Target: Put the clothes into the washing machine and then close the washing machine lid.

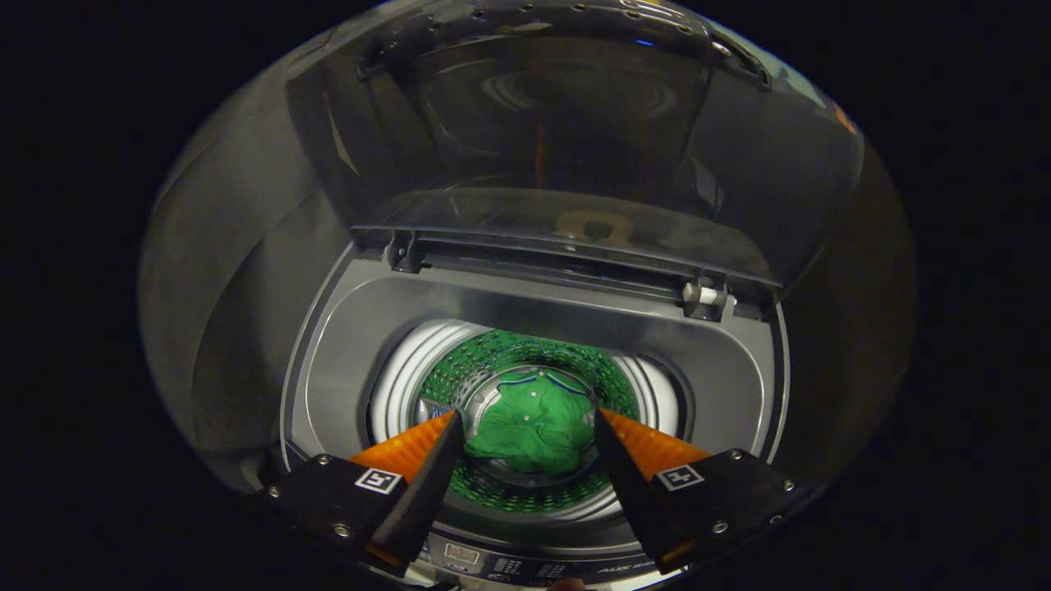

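Green garment (538, 431) in washer drum (525, 369), beyond wide-spread empty tongs (525, 417), lid (566, 139) raised

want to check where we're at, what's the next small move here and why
Probably lift the open gripper back out and reach for the raised lid. The green garment already lies at the bottom of the drum, the fingers hold nothing, and the lid stands open on its hinges.

Your shot's dim overall; only the drum (525, 394) is brightly lit. Glare streaks the raised lid (566, 131), and fisheye bends the edges.
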`<state>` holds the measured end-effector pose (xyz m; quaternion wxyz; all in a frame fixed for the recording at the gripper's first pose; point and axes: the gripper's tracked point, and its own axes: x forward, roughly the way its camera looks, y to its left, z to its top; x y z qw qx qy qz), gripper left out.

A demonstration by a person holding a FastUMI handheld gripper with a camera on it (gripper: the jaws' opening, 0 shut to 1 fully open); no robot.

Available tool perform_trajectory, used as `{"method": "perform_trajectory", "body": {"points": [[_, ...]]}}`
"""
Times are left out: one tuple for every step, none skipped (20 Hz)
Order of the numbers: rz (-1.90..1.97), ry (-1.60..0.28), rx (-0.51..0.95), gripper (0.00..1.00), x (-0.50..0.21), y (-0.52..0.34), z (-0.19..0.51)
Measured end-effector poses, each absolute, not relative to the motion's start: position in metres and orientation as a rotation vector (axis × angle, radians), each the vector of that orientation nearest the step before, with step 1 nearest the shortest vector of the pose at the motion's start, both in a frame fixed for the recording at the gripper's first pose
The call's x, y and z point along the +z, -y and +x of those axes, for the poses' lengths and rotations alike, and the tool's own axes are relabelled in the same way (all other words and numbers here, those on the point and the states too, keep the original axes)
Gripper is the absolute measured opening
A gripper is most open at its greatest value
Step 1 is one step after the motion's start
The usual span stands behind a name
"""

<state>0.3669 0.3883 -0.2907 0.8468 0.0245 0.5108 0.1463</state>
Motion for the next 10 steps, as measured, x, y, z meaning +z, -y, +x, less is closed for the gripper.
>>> {"method": "perform_trajectory", "body": {"points": [[0.06,-1.063,0.309,0.97,-0.286,-0.388,0.369],[0.069,-1.057,0.312,0.97,-0.282,-0.387,0.368],[0.076,-1.053,0.312,0.97,-0.276,-0.385,0.369],[0.086,-1.04,0.314,0.97,-0.266,-0.384,0.372],[0.098,-1.025,0.32,0.97,-0.255,-0.385,0.376],[0.105,-1.01,0.329,0.97,-0.244,-0.385,0.38],[0.109,-0.995,0.336,0.96,-0.231,-0.385,0.386],[0.113,-0.976,0.342,0.97,-0.215,-0.386,0.392],[0.119,-0.952,0.348,0.96,-0.198,-0.386,0.4],[0.123,-0.929,0.354,0.96,-0.182,-0.387,0.407]]}}
